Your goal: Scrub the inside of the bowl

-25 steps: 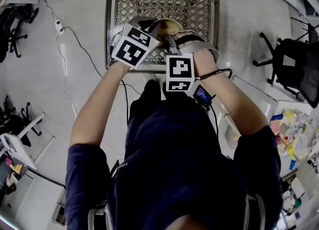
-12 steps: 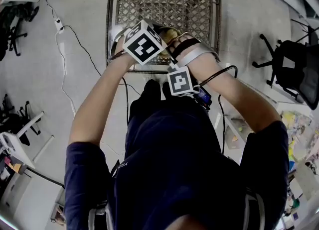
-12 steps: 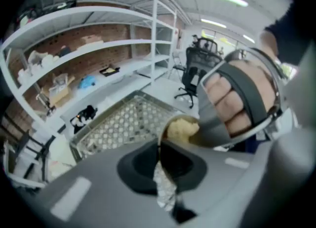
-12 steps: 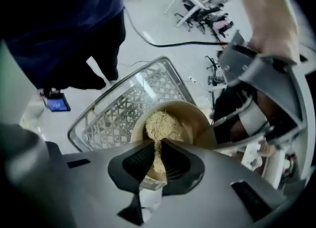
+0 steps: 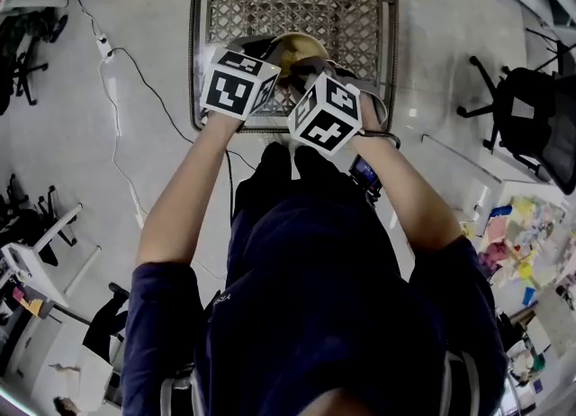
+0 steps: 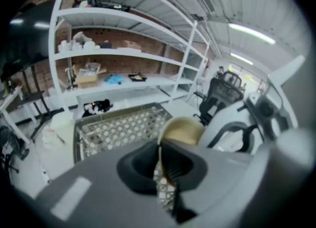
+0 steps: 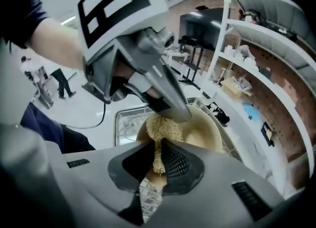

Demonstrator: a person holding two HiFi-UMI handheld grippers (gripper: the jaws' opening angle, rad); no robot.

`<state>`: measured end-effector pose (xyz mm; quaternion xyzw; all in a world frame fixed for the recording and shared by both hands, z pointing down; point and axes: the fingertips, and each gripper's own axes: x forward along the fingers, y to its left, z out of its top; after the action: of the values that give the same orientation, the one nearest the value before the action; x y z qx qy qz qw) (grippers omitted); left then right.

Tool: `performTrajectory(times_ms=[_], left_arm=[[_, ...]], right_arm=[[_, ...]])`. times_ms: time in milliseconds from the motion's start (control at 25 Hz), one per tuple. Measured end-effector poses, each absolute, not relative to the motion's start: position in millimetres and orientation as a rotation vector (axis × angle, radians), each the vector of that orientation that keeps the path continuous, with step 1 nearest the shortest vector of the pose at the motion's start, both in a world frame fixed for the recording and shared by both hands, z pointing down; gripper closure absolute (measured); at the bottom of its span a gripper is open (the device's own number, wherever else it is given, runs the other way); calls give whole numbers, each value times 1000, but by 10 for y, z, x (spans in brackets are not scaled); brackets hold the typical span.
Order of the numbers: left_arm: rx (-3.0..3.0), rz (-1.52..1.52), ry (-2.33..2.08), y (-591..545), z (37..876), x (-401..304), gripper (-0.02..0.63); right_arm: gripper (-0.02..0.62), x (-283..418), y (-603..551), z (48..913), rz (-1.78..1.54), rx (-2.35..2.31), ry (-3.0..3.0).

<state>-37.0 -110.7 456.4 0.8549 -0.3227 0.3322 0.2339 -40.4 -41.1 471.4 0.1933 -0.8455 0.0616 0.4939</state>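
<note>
One tan bowl [image 7: 205,128] sits at the near edge of the wire basket [image 5: 297,0], its rim pinched in the closed jaws of the left hand-held gripper [image 6: 160,160]. The right hand-held gripper [image 7: 159,155] is clamped on a fibrous scrubber [image 7: 159,126], which lies against the bowl's inner wall directly ahead of its jaws. On that evidence, the stroke should run forward along that wall.

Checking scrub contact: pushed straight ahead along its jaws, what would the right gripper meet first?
Probably the inner wall of the bowl, right behind the scrubber that the right gripper pinches; depth is unclear.
</note>
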Motion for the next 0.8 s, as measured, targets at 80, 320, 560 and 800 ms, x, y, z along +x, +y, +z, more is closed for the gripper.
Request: performTrajectory(times_ms=[80,320,560,800], left_arm=[[2352,947,-834,-1094,4585,-348,598],[2409,1154,-636,-962,4680,-265,600],[2478,1419,-365,-739,4750,-180,600],[2473,1437,-432,-809,4788,-217,601]], right_arm=[[552,-381,-372,4737,7,392,-2016],[552,-248,-170,4896,-586,1,-1714],[552,-178,-48,4955,-1106,-304,-1365],[552,-239,-71,5002,-918,-192,-1470]])
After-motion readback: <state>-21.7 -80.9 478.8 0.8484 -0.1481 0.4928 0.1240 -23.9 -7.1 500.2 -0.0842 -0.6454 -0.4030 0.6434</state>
